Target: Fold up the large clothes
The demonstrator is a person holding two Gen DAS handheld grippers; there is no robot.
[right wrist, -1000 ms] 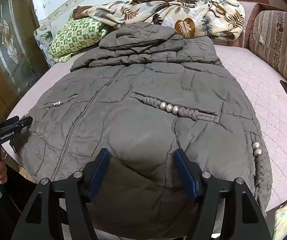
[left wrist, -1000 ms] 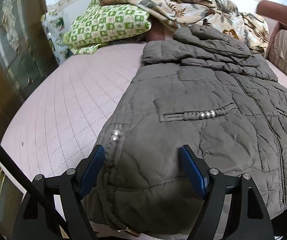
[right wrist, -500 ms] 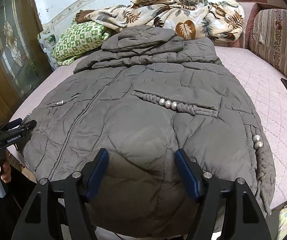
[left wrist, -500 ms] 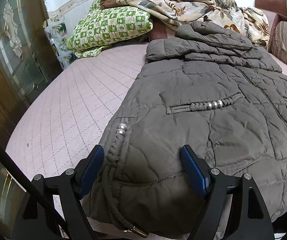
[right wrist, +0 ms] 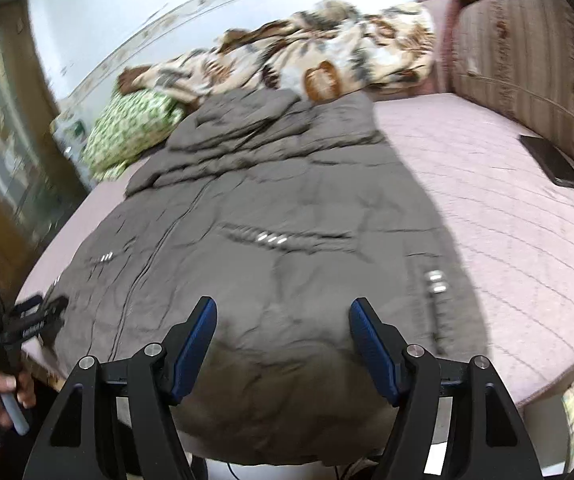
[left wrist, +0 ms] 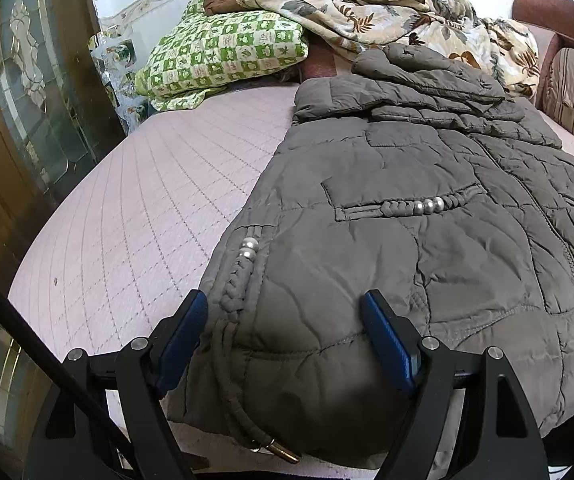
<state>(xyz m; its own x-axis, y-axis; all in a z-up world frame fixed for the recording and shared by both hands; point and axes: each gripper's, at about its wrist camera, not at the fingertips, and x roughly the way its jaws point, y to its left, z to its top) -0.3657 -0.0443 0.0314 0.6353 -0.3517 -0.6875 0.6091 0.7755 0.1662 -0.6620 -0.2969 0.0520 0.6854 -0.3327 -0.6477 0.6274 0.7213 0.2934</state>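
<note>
Here the coat [left wrist: 427,248] lay flat on the bed [left wrist: 135,216], front up, hood toward the pillow [left wrist: 223,60] and blanket [left wrist: 387,16]. The left gripper [left wrist: 285,332] hung over its hem corner by the braided cord [left wrist: 231,292], jaws wide apart, gripping nothing. The right gripper [right wrist: 283,340] hung over the hem's other half, jaws likewise wide and empty; that view was blurred. A phone [right wrist: 551,162] lay on the bed's right side.

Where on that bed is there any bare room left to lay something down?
Bare pink quilt lies between the grey coat and the door, and again between the coat and the striped cushion, apart from a phone. The head end is crowded with the leafy blanket and green pillow.
</note>
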